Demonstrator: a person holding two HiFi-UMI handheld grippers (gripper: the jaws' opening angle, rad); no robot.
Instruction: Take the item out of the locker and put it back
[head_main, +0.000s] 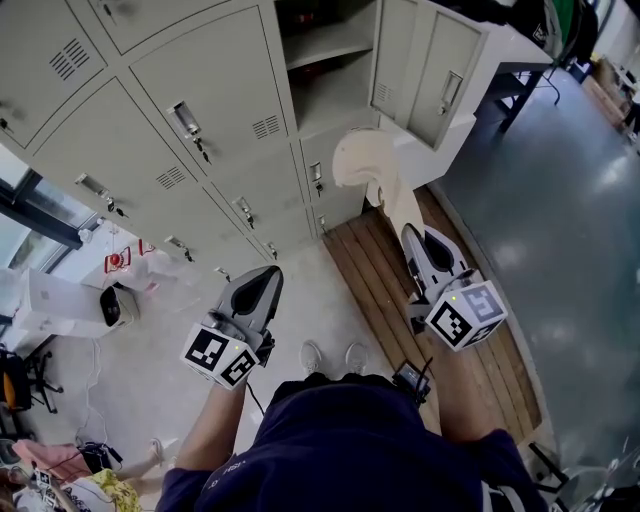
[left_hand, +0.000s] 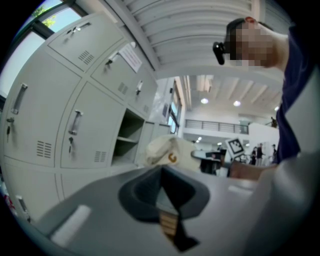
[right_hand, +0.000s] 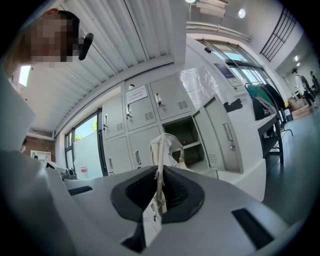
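Note:
A cream cloth bag (head_main: 362, 165) hangs in the air before the open locker (head_main: 330, 70). Its strap runs down into my right gripper (head_main: 413, 233), which is shut on it. In the right gripper view the strap (right_hand: 160, 182) sits pinched between the jaws, with the bag (right_hand: 169, 149) beyond them and the open locker (right_hand: 189, 137) behind it. My left gripper (head_main: 268, 273) is lower left, apart from the bag, jaws together with nothing in them. The left gripper view shows the bag (left_hand: 161, 150) to the right of the open locker (left_hand: 127, 137).
The locker's door (head_main: 425, 65) stands swung out to the right. Shut lockers (head_main: 200, 110) fill the wall to the left. A wooden platform (head_main: 385, 290) lies under my right arm. Bags and boxes (head_main: 115, 270) sit on the floor at left. A desk (head_main: 530, 60) stands at right.

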